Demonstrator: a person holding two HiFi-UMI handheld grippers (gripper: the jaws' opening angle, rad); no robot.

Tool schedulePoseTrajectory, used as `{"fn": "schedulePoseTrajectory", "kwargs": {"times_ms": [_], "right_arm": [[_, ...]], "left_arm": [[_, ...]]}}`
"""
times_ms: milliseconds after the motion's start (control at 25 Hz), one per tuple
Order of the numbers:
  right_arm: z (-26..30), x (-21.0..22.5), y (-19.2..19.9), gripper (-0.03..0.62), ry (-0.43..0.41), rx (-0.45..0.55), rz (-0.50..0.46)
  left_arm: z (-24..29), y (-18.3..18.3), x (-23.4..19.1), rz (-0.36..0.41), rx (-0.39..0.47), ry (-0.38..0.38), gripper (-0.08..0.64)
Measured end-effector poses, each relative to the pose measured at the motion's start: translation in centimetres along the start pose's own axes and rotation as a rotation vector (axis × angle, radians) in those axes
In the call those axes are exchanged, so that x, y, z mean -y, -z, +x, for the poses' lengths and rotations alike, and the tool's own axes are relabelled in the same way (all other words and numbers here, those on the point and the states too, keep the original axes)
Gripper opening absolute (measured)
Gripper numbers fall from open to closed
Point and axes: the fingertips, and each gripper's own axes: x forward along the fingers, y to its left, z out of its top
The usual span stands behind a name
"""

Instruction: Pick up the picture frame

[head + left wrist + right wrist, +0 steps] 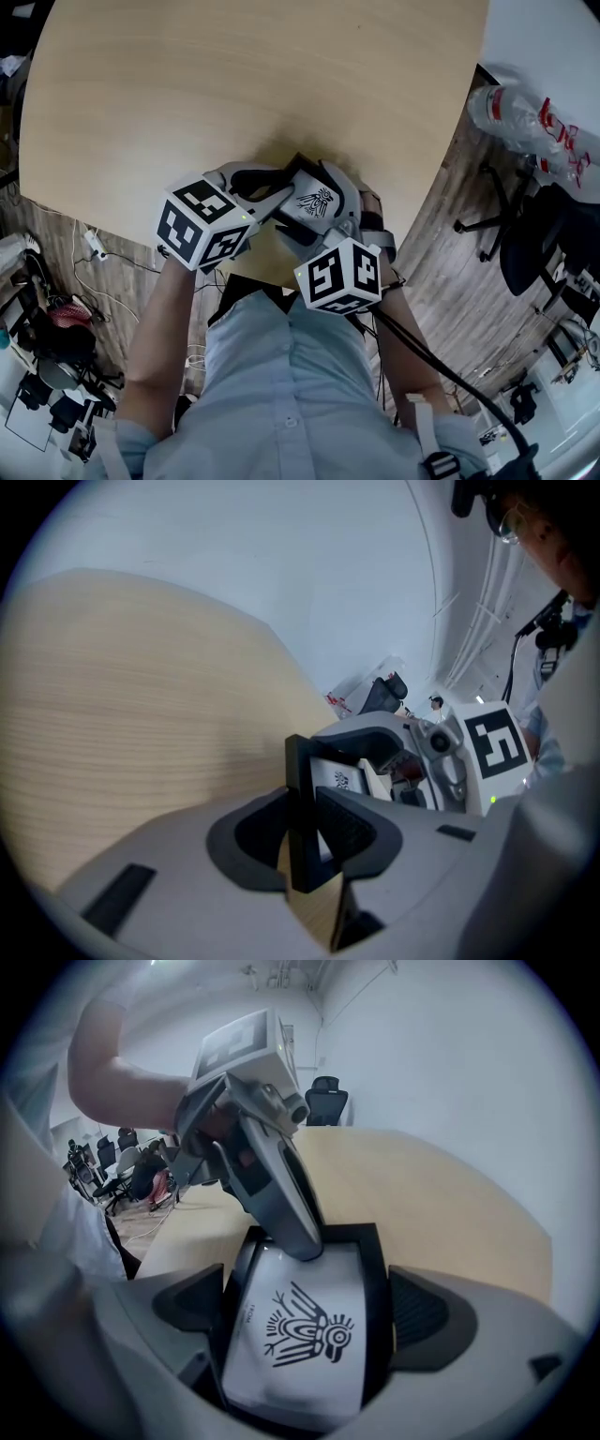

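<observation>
Clamping the black picture frame (316,200) by its thin edge, your left gripper (307,841) held it at the near rim of the pale, wood-grain round table (234,84). Your right gripper (307,1305) stood with ribbed pads wide apart, flanking the glossy bird print. A black office chair (539,248) stood on plank flooring.

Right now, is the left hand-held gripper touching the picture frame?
Touching. The left gripper view shows the left hand-held gripper with both jaws pressed against the black edge of the picture frame, with no gap on either side.
</observation>
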Motion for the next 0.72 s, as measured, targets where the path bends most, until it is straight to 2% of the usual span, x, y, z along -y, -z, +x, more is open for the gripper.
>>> {"fn": "schedulePoseTrajectory", "kwargs": {"times_ms": [360,480,720], "right_arm": [[-0.1,-0.3,0.2,0.541,-0.024,-0.025,0.064],[0.3,-0.3,0.5,0.546,0.012,-0.048,0.036],[0.3,-0.7,-0.1,0.545,0.049,-0.015,-0.018]], "left_arm": [[-0.3,-0.1,0.3,-0.028,0.013,0.014,0.089],[-0.2,0.0,0.3,-0.044,0.002,0.006,0.087],[-0.7,0.5,0.2,-0.022,-0.009,-0.004,0.089]]}}
